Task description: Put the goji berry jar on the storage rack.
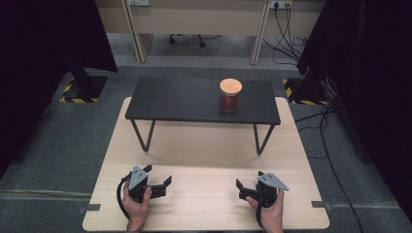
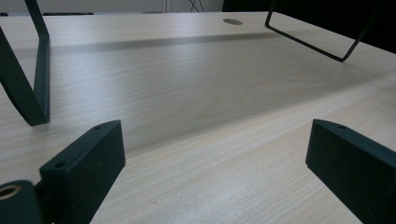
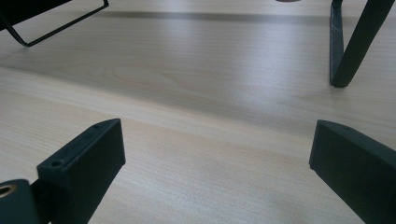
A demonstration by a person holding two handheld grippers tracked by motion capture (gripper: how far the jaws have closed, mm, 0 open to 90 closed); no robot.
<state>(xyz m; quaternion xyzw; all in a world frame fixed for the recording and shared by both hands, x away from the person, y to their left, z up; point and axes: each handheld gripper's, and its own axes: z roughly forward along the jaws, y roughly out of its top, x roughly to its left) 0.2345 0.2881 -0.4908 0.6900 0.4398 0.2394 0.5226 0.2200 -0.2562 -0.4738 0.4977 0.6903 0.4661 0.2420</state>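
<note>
While both hands rest low on the pale wooden table [image 1: 204,145], the left gripper [image 1: 158,180] lies at about seven o'clock of the tabletop with its jaws spread wide and nothing between them, pointing inward toward three o'clock. That low, released pose reads as a resting position: the hand is parked and ready to reach.

Across the middle, a small black bench-like shelf [image 1: 184,99] stands on hairpin legs at twelve o'clock, spanning most of the table's far half. It lifts its load off the wood, so a grasp there would have to come from above or the front.

On the shelf, toward one o'clock, stands the glass jar [image 1: 230,96] with a round wooden lid and dark reddish contents, upright and well apart from both grippers.

At five o'clock the right gripper [image 1: 248,189] mirrors the other, jaws likewise parted and empty, pointing toward nine o'clock. It is the nearer of the two to the jar, so I judge it the likelier one to reach.

From above, the high view gives the jar and the whole layout. Each gripper view instead shows, from close to the wood, its own wide jaw gap with bare grain between, and a black shelf leg [image 2: 35,88] [image 3: 348,44] beyond.
</note>
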